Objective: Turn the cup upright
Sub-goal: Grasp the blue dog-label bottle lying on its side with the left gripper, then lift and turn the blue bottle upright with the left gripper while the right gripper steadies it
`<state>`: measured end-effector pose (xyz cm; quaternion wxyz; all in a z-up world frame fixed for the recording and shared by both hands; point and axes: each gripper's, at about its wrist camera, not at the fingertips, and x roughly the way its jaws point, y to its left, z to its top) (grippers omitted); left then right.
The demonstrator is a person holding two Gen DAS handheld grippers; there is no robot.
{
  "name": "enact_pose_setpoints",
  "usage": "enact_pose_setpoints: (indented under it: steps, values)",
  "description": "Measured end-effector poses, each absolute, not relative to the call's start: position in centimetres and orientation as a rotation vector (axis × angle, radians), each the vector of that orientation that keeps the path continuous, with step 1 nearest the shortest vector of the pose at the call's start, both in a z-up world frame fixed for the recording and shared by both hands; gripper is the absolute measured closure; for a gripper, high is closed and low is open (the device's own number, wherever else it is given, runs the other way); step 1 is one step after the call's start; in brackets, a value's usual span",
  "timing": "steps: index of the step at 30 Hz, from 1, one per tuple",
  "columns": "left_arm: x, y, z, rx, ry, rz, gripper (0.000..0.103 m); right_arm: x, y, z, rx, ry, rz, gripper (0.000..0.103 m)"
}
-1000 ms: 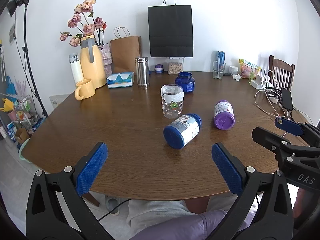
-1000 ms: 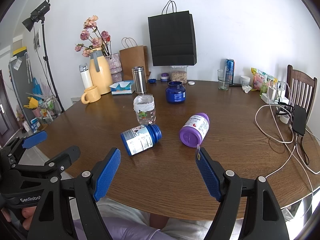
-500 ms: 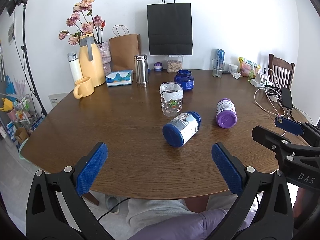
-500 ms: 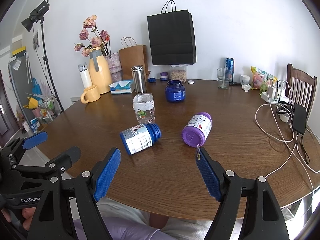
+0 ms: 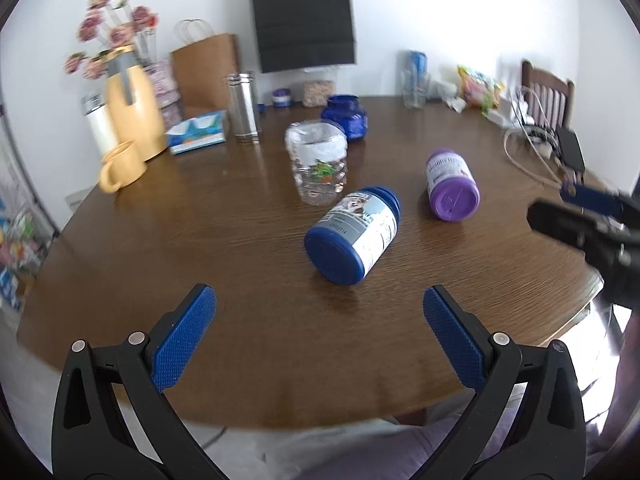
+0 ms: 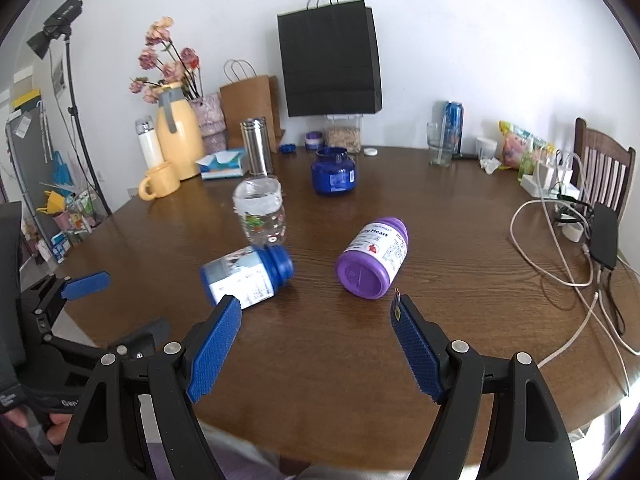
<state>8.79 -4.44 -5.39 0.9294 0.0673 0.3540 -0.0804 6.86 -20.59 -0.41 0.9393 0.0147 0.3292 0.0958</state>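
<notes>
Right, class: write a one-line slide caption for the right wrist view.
Open right gripper hovers over a round wooden table, facing a toppled purple bottle and toppled blue bottle.

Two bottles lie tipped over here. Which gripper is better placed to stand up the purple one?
Probably right: the open right gripper faces the purple bottle; the left gripper faces the blue one.

A white wall [image 6: 460, 40] is closing off the far side, bright daylight falling across it. A round wooden worktop [image 6: 320, 340] is filling the room's middle; a slatted wooden chair [image 6: 604, 168] is standing at its two o'clock edge.
</notes>
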Motion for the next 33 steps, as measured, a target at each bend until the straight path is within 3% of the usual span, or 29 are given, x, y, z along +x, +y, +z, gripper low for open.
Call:
enact_pose_setpoints:
  steps: [14, 16, 22, 33]
  values:
    - [20.4, -11.3, -7.8, 0.499, 0.889, -0.429, 0.028, 15.7, -23.7, -1.9, 0.090, 0.787, 0.250, 0.022]
    - [22.1, -11.5, -9.1, 0.512, 0.975, -0.444, 0.043, 16.7, -23.8, -2.1, 0.102, 0.798, 0.256, 0.022]
    - [22.6, -10.2, -9.3, 0.433, 0.989, -0.437, 0.042, 18.7, -23.6, -3.0, 0.125, 0.838, 0.277, 0.022]
    - [21.3, -4.8, -5.2, 0.001, 0.710, -0.412, 0.043, 20.9, -21.4, -2.3, 0.329, 0.864, 0.574, 0.022]
